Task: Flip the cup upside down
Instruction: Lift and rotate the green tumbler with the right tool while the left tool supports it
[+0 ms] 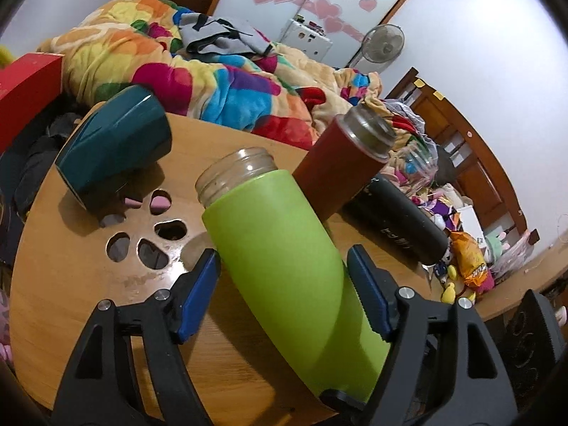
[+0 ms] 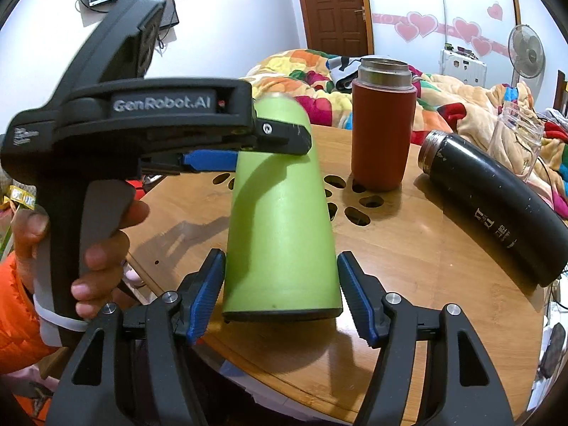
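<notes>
The green cup (image 2: 280,220) is standing tall at centre frame in the right wrist view, its dark base low near the table's (image 2: 426,284) front edge; whether that base is resting on the wood or hanging just above it cannot be told. The left gripper (image 1: 284,259) is pinching the cup, its blue pads pressing both sides of the body. In the right wrist view it is reaching in from the left, one black finger lying across the cup's upper part. A hand (image 2: 99,248) at lower left is squeezing its grey trigger.

The right gripper (image 2: 280,259) is sitting spread around the cup's base, a thin gap showing on each side between pad and wall.

In the left wrist view the cup is leaning, its clear threaded mouth pointing to the upper left. Open wood is showing to the cup's left and in front of it, broken by oval cut-outs (image 1: 159,234) at the table's middle.

Behind it, to the right, a red flask (image 2: 383,135) is standing upright. Further right a black flask (image 2: 497,206) is lying on its side, running toward the table's right rim. A clear bottle (image 2: 514,138) is standing behind that, at the rim. A teal cup (image 1: 113,145) is lying tipped at the table's upper left edge in the left wrist view. A bright blanket (image 1: 213,81) is filling the background beyond the far rim.
</notes>
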{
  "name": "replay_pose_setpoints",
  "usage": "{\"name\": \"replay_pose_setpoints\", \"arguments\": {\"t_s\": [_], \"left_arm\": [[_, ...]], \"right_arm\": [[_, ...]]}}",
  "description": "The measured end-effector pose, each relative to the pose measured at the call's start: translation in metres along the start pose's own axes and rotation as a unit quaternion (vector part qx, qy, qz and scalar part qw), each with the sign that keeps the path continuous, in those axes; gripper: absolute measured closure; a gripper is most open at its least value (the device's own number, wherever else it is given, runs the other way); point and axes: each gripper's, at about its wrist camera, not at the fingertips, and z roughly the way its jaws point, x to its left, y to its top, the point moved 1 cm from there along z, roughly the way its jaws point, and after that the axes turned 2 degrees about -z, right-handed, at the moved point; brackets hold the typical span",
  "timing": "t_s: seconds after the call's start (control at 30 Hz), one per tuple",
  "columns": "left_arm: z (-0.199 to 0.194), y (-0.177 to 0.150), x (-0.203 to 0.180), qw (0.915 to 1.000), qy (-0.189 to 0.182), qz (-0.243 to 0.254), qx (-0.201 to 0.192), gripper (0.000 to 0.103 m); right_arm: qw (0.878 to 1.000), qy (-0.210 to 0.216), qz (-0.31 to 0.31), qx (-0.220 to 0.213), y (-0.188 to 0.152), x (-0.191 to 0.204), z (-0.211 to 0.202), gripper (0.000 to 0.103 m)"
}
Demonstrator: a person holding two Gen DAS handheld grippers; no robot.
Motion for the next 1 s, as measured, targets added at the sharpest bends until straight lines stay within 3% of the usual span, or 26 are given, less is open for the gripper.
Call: {"name": "replay_pose_setpoints", "arguments": {"t_s": [0.33, 0.43, 0.6, 0.7, 1.0], "left_arm": [[0.0, -0.012, -0.019, 0.995, 0.048, 0.086, -0.014, 0.033], [-0.01, -0.008, -0.026, 0.994, 0.03, 0.104, -0.018, 0.047], [-0.015, -0.008, -0.043, 0.9895, 0.026, 0.142, -0.009, 0.076], [-0.014, -0.014, -0.049, 0.9869, 0.025, 0.159, 0.001, 0.088], [-0.025, -0.022, -0.059, 0.9848, 0.012, 0.173, 0.003, 0.091]], "right_arm": [[1.0, -0.004, 0.0, 0.001, -0.003, 0.002, 0.0, 0.042], [1.0, -0.002, 0.005, 0.001, -0.004, 0.0, 0.0, 0.042], [1.0, -0.01, 0.011, 0.002, -0.01, 0.004, 0.003, 0.038], [1.0, -0.024, 0.008, 0.014, -0.014, 0.008, 0.012, 0.038], [0.998, -0.051, 0.017, -0.011, -0.016, 0.015, -0.002, 0.04]]}}
